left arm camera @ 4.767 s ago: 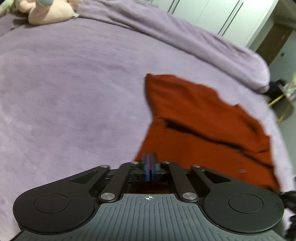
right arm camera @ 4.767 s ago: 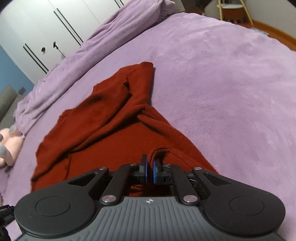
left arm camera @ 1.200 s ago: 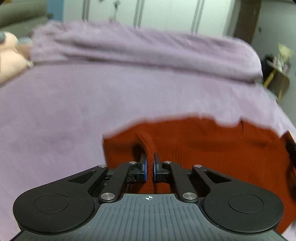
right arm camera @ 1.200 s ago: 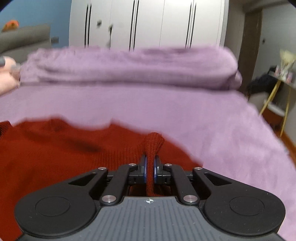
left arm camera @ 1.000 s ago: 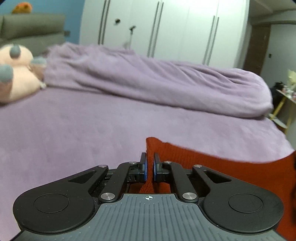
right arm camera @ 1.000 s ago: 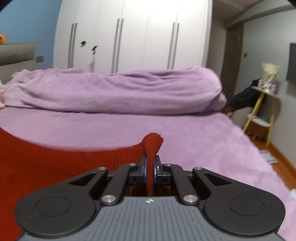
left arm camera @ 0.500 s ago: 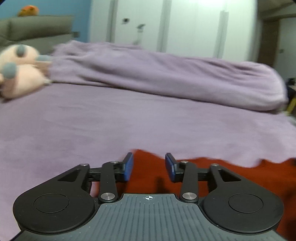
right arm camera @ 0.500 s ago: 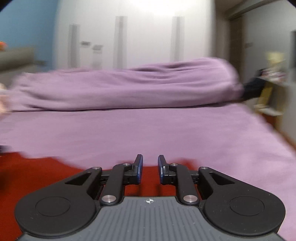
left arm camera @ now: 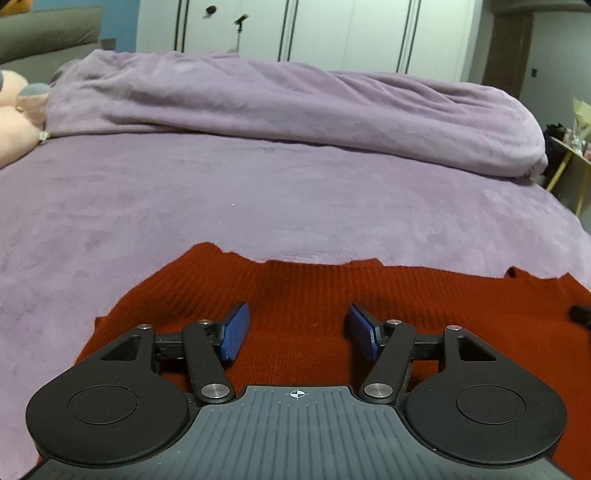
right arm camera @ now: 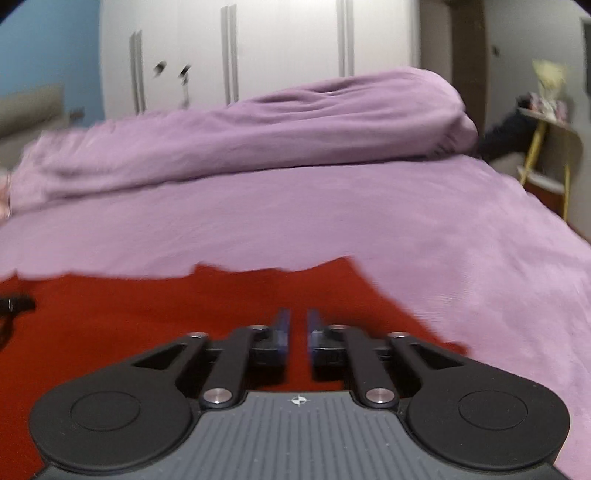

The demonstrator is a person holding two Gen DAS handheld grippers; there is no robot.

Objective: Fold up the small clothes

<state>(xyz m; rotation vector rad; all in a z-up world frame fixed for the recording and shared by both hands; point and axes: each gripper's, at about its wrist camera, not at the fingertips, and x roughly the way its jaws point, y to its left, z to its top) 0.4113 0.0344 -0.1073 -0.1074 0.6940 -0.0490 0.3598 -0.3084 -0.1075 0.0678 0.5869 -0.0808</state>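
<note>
A rust-red knit sweater [left arm camera: 314,288] lies spread flat on the purple bed [left arm camera: 258,192]; its far edge runs across both views. My left gripper [left arm camera: 297,328] hovers low over the sweater's left part. Its jaws are opening wide, and only the flat knit below shows between the blue pads [left arm camera: 232,332]. In the right wrist view, my right gripper [right arm camera: 299,332] sits over the sweater [right arm camera: 147,314] near its right corner. Its jaws are closing to a thin slit with no cloth pinched in them.
A rolled purple duvet [left arm camera: 295,107] lies along the far side of the bed, with white wardrobe doors [left arm camera: 332,33] behind it. A pink plush toy [left arm camera: 14,125] rests at the far left. A yellow-legged stand [right arm camera: 546,147] is beyond the bed's right edge.
Both grippers have let go of the sweater's pinched edge and sunk toward it. The left jaws have spread wide; the right jaws parted, then drew nearly together. The sweater now lies flat.
</note>
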